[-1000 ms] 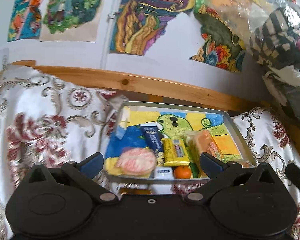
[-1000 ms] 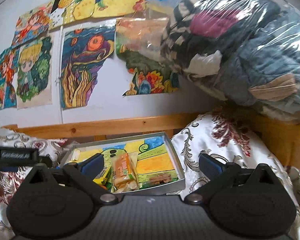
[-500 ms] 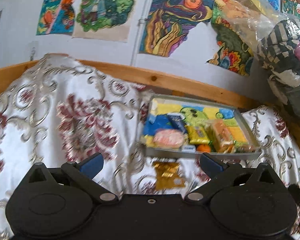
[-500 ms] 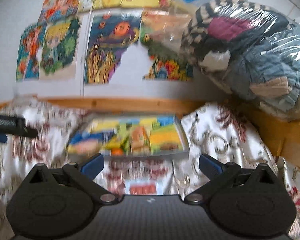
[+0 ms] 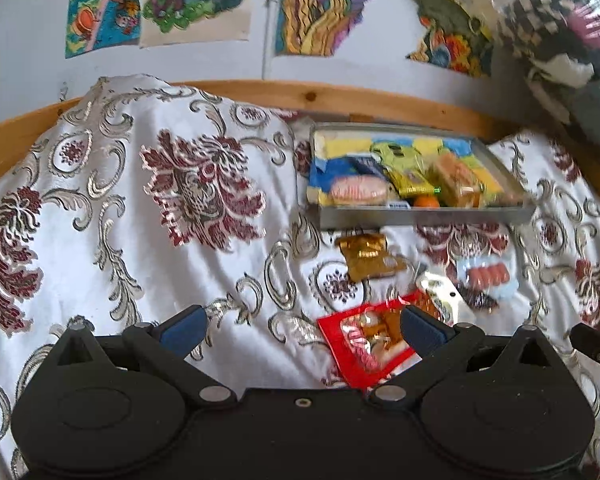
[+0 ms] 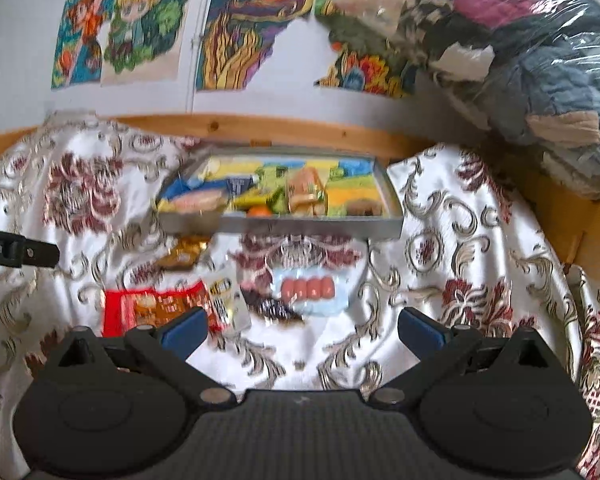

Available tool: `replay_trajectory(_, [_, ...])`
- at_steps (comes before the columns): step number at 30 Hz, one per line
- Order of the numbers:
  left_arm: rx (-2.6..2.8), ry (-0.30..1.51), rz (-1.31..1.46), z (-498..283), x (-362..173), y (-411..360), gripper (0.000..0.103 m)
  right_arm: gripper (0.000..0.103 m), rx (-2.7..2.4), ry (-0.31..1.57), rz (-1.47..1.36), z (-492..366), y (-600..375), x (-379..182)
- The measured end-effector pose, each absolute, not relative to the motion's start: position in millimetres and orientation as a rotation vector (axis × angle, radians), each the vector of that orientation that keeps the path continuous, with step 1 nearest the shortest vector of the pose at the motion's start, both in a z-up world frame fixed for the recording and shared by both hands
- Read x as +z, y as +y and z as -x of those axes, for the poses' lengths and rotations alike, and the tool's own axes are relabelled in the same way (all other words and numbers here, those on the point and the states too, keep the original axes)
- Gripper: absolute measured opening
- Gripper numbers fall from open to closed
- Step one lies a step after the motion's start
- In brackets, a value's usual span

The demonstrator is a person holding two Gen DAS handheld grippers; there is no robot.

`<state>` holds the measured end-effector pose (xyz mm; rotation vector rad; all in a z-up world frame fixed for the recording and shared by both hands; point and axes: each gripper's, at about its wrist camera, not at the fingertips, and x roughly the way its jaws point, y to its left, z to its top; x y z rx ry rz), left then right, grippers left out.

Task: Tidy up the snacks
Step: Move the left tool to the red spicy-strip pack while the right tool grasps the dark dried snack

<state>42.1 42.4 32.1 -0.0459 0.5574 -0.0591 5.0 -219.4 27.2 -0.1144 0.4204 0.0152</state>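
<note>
- Through the left wrist view, the left gripper (image 5: 300,330) hangs over a white bedspread with dark red and silver flower patterns (image 5: 140,208), its blue-padded fingers (image 5: 182,329) spread wide with nothing between them.
- Up by the wooden bed rail (image 5: 340,98) sits a shallow grey tray lined with a bright painted picture (image 5: 420,216); inside it lie a round pink-and-white wrapped snack (image 5: 358,191), a yellow packet (image 5: 414,184), a small orange fruit (image 5: 427,201) and an orange-brown wrapped bun (image 5: 456,178).
- Loose on the bedspread in front of the tray lie a gold foil packet (image 5: 366,256), a pale blue pack of small pink sausages (image 5: 486,276), a silvery packet (image 5: 440,294) and a red packet with a clear window (image 5: 364,346), the last just beside the right-hand finger.
- From the right wrist view, rather blurred, the right gripper (image 6: 302,330) is likewise wide open and empty above the bedspread (image 6: 460,264).
- The tray (image 6: 308,226) lies straight ahead, with the sausage pack (image 6: 310,290) between it and the fingers (image 6: 184,330), and the red packet (image 6: 156,308) and gold packet (image 6: 184,254) off to the left.
- A clear plastic bag of folded clothes (image 6: 540,80) is piled at the right, under colourful drawings on the wall (image 6: 140,28).
</note>
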Motion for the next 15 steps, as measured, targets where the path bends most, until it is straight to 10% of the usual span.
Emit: replay_trajectory(15, [-0.122, 0.625, -0.036, -56.9, 9.3, 24.1, 0.102, 0.103, 0.008, 0.483, 0.116, -17.8, -223.0, 12.3])
